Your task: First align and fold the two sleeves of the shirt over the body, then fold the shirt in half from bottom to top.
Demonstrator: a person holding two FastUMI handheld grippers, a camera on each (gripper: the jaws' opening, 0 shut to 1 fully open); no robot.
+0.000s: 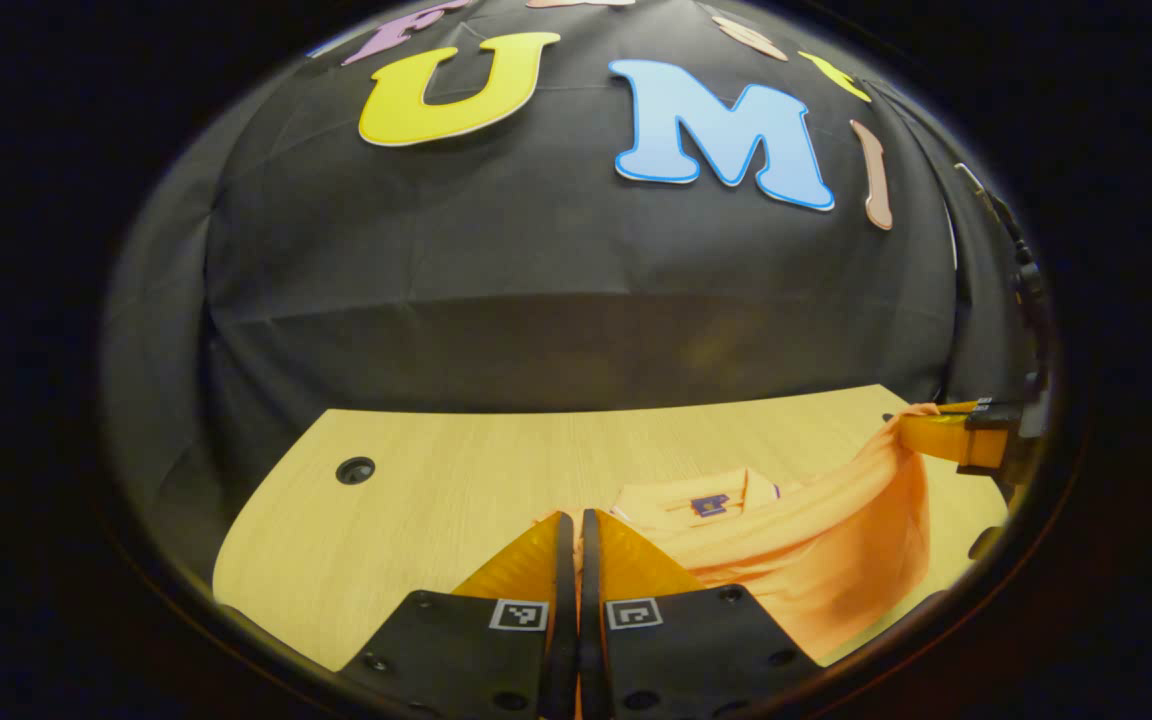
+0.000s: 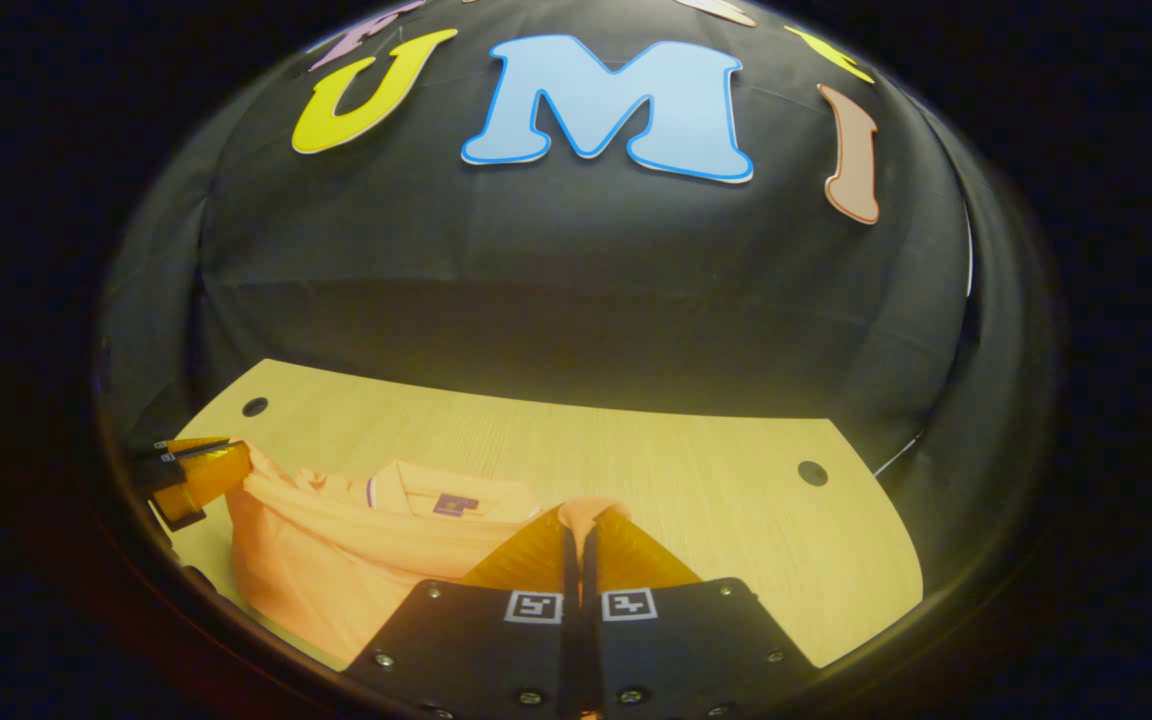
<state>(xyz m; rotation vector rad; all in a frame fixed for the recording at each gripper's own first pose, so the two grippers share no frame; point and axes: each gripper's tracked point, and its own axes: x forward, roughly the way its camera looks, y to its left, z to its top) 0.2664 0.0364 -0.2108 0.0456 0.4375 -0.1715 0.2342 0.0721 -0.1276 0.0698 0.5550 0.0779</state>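
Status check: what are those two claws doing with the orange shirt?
Left gripper and right gripper both shut on orange shirt. Hem lifted off wooden table, collar flat. Nothing in the way.

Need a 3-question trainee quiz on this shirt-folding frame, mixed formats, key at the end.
1. True or false: the orange polo shirt lies flat and untouched on the wooden table.
2. Multiple choice: the right claw is A) open above the table, B) shut on shirt fabric, C) resting on the collar.
3. Fill in: the left claw grips the shirt's ____.

Key: 1 false, both claws hold its edge lifted; 2 B; 3 fabric edge.
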